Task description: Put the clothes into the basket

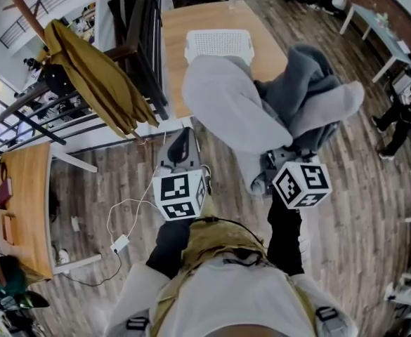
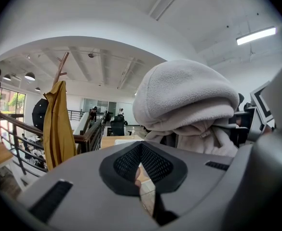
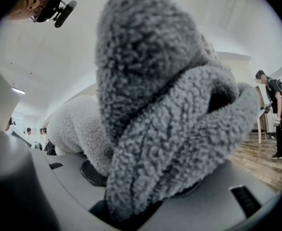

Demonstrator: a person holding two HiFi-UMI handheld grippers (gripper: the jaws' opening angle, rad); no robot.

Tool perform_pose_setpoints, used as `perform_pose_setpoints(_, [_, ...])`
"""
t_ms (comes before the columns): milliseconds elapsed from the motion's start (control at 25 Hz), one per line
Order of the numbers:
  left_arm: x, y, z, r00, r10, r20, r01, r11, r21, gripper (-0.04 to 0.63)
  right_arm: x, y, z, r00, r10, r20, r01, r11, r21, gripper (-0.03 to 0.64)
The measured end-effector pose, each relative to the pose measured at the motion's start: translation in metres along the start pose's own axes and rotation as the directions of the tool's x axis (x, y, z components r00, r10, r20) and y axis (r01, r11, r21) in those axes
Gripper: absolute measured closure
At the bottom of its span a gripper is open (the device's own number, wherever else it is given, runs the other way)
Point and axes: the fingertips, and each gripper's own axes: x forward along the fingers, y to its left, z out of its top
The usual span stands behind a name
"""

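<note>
A bundle of fleece clothes hangs in the air over my right gripper (image 1: 281, 161): a light grey garment (image 1: 226, 104) on the left and a darker grey one (image 1: 310, 93) on the right. In the right gripper view the dark fleece (image 3: 169, 129) runs down between the jaws, which are shut on it, while the light fleece (image 3: 75, 124) rests on the left jaw. My left gripper (image 1: 184, 144) is beside the bundle's lower left edge, shut and empty (image 2: 141, 170). The white basket (image 1: 219, 45) stands on a wooden table (image 1: 180, 69) beyond the clothes.
A mustard coat (image 1: 96, 79) hangs on a wooden rack at the left, next to a dark railing (image 1: 145, 41). A second wooden table (image 1: 29, 202) and a white cable (image 1: 121, 223) lie lower left. People stand at the right (image 1: 402, 111).
</note>
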Motion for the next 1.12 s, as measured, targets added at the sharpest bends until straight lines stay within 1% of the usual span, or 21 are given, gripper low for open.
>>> perform_pose_setpoints(160, [0.034, 0.013, 0.007, 1.0, -0.008, 0.017, 0.008, 1.0, -0.005, 0.595, 0.03, -0.006, 0.003, 1.0, -0.006, 0.01, 0.006, 1.0, -0.016, 0.36])
perform_pose_setpoints(480, [0.104, 0.035, 0.007, 1.0, -0.019, -0.008, 0.019, 1.0, -0.008, 0.595, 0.1, -0.025, 0.006, 1.0, 0.001, 0.023, 0.0, 1.0, -0.015, 0.36])
perform_pose_setpoints(680, [0.148, 0.05, 0.003, 0.999, -0.015, -0.051, 0.014, 1.0, -0.016, 0.595, 0.146, -0.039, -0.005, 1.0, -0.001, -0.019, 0.001, 1.0, 0.008, 0.36])
perform_pose_setpoints(840, [0.186, 0.063, 0.004, 0.997, -0.018, -0.076, 0.016, 1.0, -0.024, 0.595, 0.185, -0.049, -0.003, 1.0, 0.001, -0.026, -0.001, 1.0, 0.015, 0.36])
perform_pose_setpoints(1120, [0.251, 0.08, 0.011, 0.993, -0.049, -0.112, 0.045, 0.998, -0.034, 0.595, 0.246, -0.066, 0.0, 0.999, -0.02, -0.051, 0.021, 1.0, 0.019, 0.359])
